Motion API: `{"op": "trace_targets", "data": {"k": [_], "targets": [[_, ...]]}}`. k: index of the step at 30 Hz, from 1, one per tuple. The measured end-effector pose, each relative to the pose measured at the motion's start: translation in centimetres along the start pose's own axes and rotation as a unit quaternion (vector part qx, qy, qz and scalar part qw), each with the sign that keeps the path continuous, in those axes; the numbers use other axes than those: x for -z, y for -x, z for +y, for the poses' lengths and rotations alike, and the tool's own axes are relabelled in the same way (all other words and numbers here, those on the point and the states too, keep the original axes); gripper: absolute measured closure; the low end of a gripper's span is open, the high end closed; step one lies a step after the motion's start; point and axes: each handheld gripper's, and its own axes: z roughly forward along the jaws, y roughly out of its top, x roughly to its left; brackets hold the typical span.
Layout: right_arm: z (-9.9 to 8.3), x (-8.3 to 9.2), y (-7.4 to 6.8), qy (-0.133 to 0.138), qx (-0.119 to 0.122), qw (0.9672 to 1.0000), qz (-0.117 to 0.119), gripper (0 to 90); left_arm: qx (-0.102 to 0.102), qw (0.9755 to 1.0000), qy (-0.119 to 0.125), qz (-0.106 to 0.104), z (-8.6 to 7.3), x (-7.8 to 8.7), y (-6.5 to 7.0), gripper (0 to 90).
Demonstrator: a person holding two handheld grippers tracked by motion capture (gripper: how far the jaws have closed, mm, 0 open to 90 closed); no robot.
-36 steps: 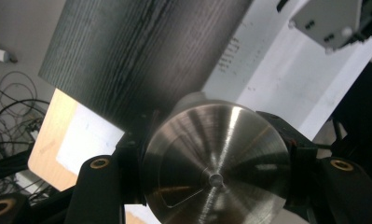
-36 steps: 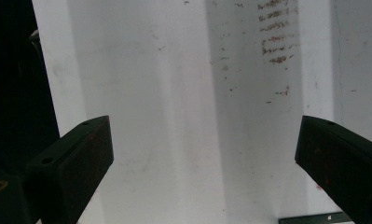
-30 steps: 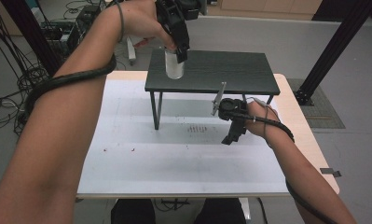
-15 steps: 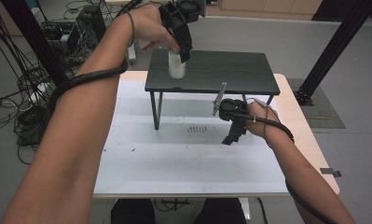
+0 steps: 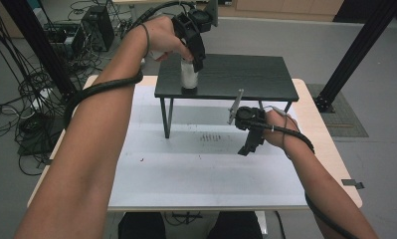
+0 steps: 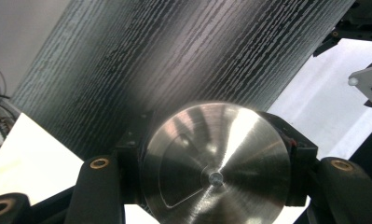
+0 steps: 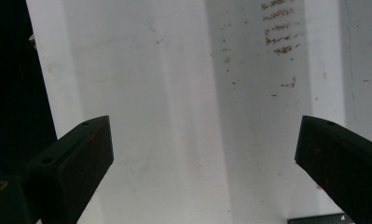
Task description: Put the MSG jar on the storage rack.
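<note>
A pale wooden table [image 5: 330, 149] carries a white mat [image 5: 186, 169] with a few dark smudges [image 5: 211, 137] near its middle. Toward twelve o'clock on it stands a small black wood-grain shelf [image 5: 246, 74] on thin black legs. The floor [image 5: 345, 45] is grey. At nine o'clock a tangle of black cables [image 5: 17, 109] lies beside dark equipment boxes [image 5: 94, 25]. Black metal posts [image 5: 362, 47] rise at two o'clock and at ten o'clock. The light is even and soft.

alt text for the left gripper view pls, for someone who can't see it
Seen from above, a shiny round metal can top sits clamped between the left gripper's two black jaws. Beneath it lies the dark wood-grain top of a small black table, with a white surface beyond its edge.
</note>
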Motion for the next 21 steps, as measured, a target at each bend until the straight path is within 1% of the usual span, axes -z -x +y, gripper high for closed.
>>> {"op": "trace_targets", "data": {"k": [2,4,8,12,14,17,21], "targets": [[-0.1,0.0,0.0,0.005,-0.001,1.0000,0.001,4.0,0.000,1.0000,0.000,0.001,0.1,-0.1,0.0,42.2],[0.0,-0.1,0.0,0.002,-0.001,1.0000,0.001,4.0,0.001,1.0000,0.000,0.000,0.1,-0.3,-0.1,42.2],[-0.3,-0.2,0.1,0.004,-0.001,1.0000,0.003,4.1,0.004,1.0000,0.000,-0.004,0.1,-0.6,-0.4,42.2],[-0.4,-0.2,0.1,0.004,-0.005,1.0000,0.003,4.1,0.005,1.0000,-0.003,-0.003,0.2,-1.0,-0.4,42.2],[-0.6,-0.2,0.2,0.006,-0.006,1.0000,0.002,4.0,0.007,1.0000,0.002,-0.005,0.1,-1.1,-0.5,42.2],[-0.7,-0.2,0.2,0.005,-0.006,1.0000,0.002,4.0,0.008,0.9999,0.001,-0.007,0.1,-1.1,-0.7,42.2],[-0.9,-0.2,0.3,0.007,-0.008,0.9999,0.002,4.0,0.015,0.9998,0.007,-0.014,-0.2,-1.2,-1.1,42.2]]}}
